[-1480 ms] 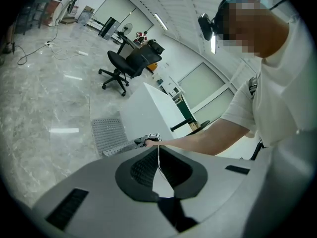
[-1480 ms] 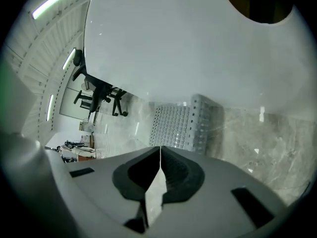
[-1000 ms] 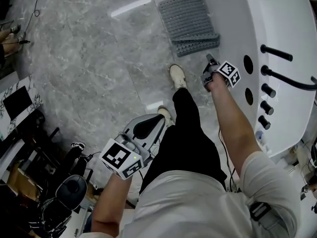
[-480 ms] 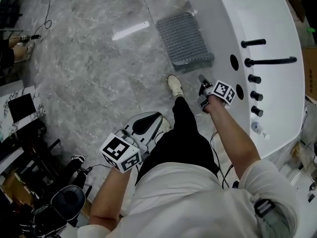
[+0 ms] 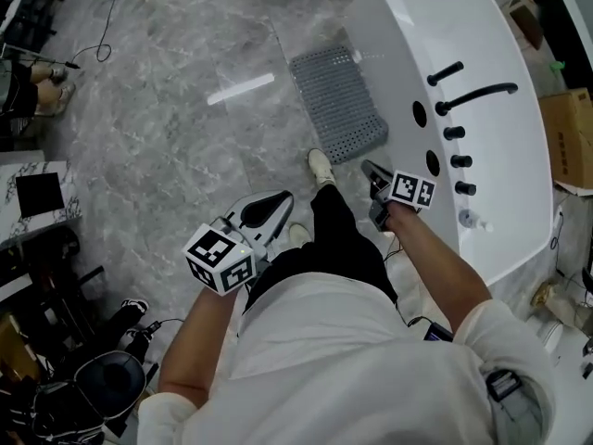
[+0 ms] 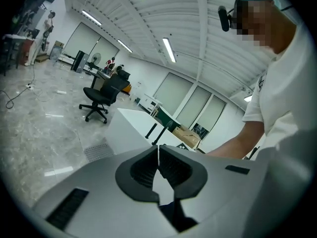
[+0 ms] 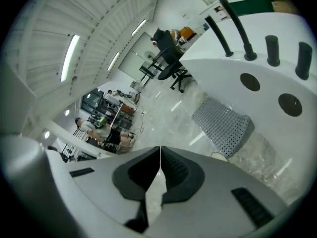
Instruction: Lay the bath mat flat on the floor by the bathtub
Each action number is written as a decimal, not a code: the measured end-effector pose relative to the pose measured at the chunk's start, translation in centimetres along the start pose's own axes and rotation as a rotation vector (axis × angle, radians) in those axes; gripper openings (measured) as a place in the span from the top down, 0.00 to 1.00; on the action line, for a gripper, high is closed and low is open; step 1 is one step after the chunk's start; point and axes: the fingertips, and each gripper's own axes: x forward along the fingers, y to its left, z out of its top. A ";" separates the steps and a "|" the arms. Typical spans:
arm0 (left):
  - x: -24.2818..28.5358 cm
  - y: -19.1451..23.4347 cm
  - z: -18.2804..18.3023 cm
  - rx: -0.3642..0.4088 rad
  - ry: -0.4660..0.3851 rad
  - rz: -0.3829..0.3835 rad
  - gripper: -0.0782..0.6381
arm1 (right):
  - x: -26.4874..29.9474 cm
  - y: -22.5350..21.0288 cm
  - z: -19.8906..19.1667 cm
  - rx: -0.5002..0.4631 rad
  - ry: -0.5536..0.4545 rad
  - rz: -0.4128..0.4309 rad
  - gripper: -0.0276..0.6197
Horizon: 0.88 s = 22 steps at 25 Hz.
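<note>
Grey marble floor [image 5: 185,109] across most of the head view, white bathtub [image 5: 482,72] along its right side. On the floor, close against the tub's wall: the grey bath mat [image 5: 338,105], unfolded, long axis parallel to that wall. Looks near enough flat; tub-side corner possibly riding up the wall in the right gripper view, hard to tell. Lies ahead of both grippers, well apart from each. Nearer to the right gripper [image 5: 371,170], just beside the tub and aimed toward the mat's near end. Left gripper [image 5: 276,200] farther back and off to the left, a white shoe [image 5: 321,167] and a dark trouser leg [image 5: 334,239] between the two grippers. Both pairs of jaws pressed together, tip to tip, nothing between them, touching nothing. Judged done or nearly so; at most a smoothing press on that tub-side corner, best reached from the right.
</note>
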 end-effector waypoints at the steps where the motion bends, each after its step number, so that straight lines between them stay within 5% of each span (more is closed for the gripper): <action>1: -0.5 -0.4 0.1 0.012 -0.008 0.002 0.86 | -0.7 1.1 -0.5 -0.042 0.014 0.010 0.94; 9: -4.3 -2.2 -0.1 0.046 -0.096 0.070 0.86 | -6.8 8.0 -4.1 -0.287 0.074 0.096 0.94; 22: -8.5 -7.3 -3.1 0.119 -0.075 0.162 0.86 | -14.7 17.6 -7.2 -0.670 0.100 0.240 0.94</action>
